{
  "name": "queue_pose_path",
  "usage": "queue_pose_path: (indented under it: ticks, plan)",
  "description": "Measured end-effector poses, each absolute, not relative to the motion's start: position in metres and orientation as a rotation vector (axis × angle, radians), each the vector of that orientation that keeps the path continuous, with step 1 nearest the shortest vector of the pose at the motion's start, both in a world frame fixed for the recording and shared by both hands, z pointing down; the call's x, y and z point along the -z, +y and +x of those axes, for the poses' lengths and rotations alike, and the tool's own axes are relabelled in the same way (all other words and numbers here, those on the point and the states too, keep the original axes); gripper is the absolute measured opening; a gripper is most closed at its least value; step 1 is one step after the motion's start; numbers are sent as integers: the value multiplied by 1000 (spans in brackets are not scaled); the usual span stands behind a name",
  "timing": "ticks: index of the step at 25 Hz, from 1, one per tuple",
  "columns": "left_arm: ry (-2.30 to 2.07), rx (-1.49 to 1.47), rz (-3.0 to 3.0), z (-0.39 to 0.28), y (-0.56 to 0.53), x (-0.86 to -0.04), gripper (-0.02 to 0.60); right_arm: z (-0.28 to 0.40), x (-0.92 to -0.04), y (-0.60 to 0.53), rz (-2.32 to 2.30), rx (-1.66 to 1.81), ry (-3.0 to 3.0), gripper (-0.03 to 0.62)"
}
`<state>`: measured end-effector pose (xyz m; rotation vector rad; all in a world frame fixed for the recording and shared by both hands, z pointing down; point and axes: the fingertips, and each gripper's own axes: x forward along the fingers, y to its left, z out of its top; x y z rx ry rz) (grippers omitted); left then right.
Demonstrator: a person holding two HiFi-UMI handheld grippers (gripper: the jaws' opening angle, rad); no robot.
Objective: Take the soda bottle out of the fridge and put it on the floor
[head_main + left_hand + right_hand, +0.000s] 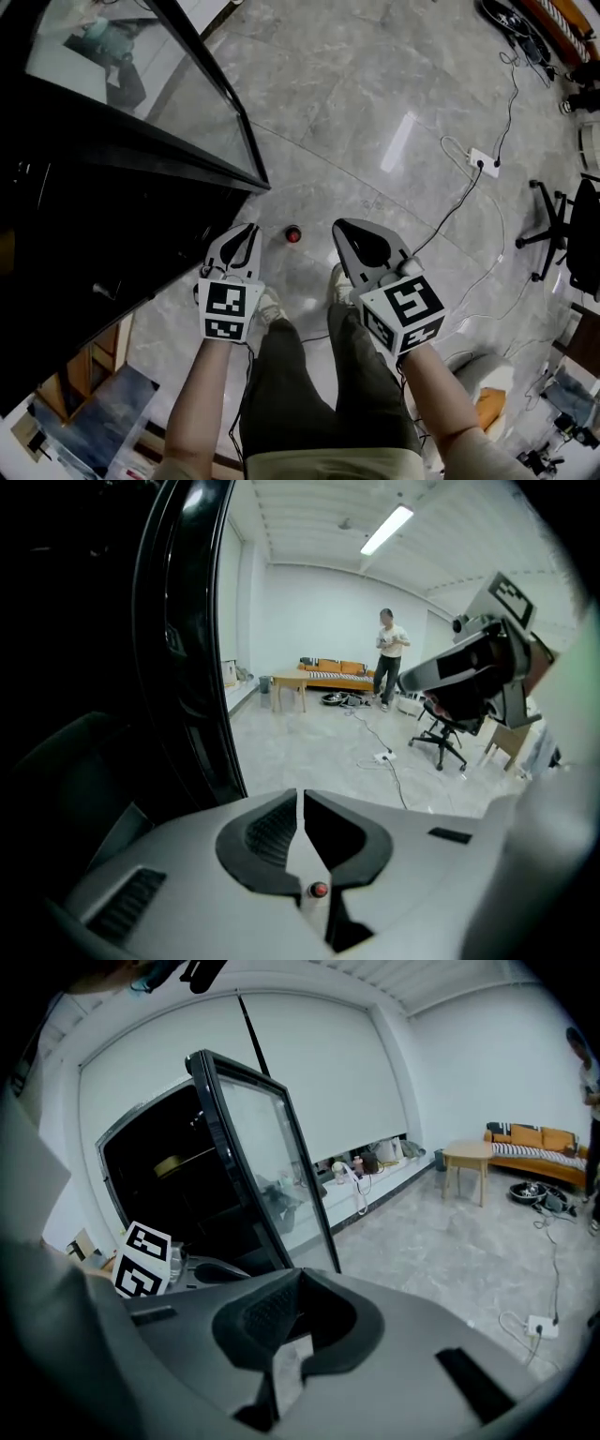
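The grey stone floor takes most of the room. At its left side stands the black fridge, and its glass door is swung wide open over the floor. The person stands just in front of the fridge, in dark trousers, with the light shoes close together. At the right side of the floor there is an office chair, and a white power strip lies with its cable running across the stone.

The person holds both tools low and forward, side by side above the shoes. The left gripper has its jaws pressed together; only a thin slit is between them, and nothing is in it. The right gripper has its jaws also together at the tips, and it carries nothing.

The soda bottle stands upright on the floor, out of the fridge, near the lower corner of the open door. It is seen from above, so mostly its red cap shows. It is between the two gripper tips, apart from both.
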<state>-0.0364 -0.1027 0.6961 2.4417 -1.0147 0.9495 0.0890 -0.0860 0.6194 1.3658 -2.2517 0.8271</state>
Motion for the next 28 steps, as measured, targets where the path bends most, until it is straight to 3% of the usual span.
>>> queue_pose_path:
  ticks: [28]
  plan:
    - [-1284, -649, 2780, -76, -63, -244, 18, 47, -188, -34, 1422, -179, -2527, -3]
